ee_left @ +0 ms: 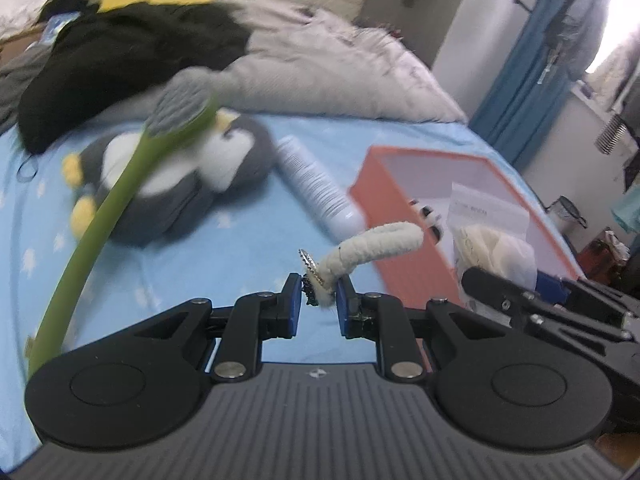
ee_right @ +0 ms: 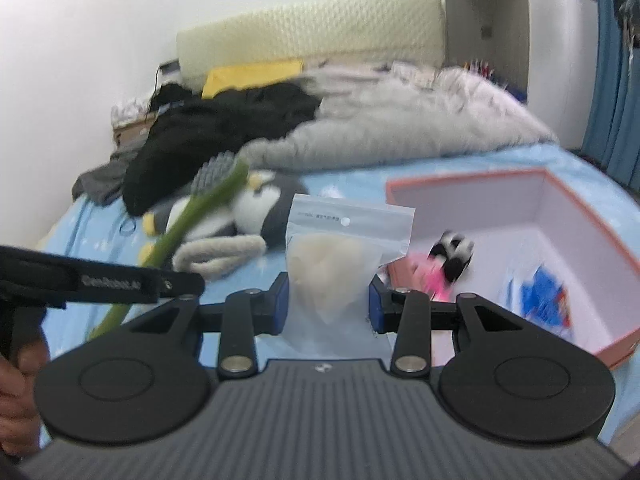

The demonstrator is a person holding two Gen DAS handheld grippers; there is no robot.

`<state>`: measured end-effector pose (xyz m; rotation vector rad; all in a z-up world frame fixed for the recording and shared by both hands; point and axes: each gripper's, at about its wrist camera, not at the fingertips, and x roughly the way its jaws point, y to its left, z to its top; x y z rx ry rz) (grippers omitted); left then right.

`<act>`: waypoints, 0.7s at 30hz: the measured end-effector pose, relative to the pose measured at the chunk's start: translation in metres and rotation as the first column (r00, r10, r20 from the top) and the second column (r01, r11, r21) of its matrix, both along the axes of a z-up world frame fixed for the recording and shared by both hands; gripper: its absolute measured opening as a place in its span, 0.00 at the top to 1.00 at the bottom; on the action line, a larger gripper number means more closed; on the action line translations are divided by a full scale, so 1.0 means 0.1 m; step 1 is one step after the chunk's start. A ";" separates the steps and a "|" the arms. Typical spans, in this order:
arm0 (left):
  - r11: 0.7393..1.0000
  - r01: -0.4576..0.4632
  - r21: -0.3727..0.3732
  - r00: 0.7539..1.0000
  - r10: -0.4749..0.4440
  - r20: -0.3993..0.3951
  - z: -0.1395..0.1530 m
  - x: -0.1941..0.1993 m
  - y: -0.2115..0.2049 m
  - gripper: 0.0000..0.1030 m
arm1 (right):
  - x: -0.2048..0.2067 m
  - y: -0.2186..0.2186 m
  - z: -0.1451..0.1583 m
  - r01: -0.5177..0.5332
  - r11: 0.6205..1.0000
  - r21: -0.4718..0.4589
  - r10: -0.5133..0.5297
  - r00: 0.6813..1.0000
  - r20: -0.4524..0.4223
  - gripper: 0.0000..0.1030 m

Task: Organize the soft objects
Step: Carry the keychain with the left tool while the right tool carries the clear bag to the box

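Observation:
My left gripper [ee_left: 319,304] is shut on a white fuzzy loop [ee_left: 376,246] with a small metal charm, held above the blue bedsheet. It also shows in the right wrist view [ee_right: 218,254]. A long green plush stem with a grey head [ee_left: 120,196] hangs across the left. My right gripper [ee_right: 326,300] is shut on a clear zip bag of cream soft material [ee_right: 340,264], left of the open orange box [ee_right: 560,216]. A grey penguin plush [ee_left: 172,176] lies on the bed.
A white cylinder bottle [ee_left: 316,182] lies between the penguin and the box [ee_left: 400,216]. Inside the box are a small panda toy [ee_right: 454,256] and a blue item [ee_right: 544,300]. A black garment [ee_left: 132,64] and a white duvet [ee_left: 340,76] lie behind.

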<state>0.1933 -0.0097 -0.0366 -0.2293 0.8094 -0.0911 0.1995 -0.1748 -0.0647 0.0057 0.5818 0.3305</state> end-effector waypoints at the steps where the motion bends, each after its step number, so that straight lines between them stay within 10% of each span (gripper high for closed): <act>1: 1.000 0.012 0.000 1.000 -0.012 0.004 0.05 0.04 -0.05 0.79 | 0.00 -0.05 0.08 0.015 1.000 -0.003 -0.015 1.000 0.024 0.59; 10: 0.992 0.118 0.035 0.991 -0.120 0.062 0.46 0.42 -0.53 0.79 | 0.15 -0.47 0.52 0.095 0.995 -0.007 -0.093 0.988 0.123 0.59; 21: 0.968 0.249 0.036 0.968 -0.249 -0.021 0.33 1.35 -1.38 0.79 | 0.92 -1.30 0.27 0.270 0.962 -0.034 -0.272 0.958 -0.095 0.59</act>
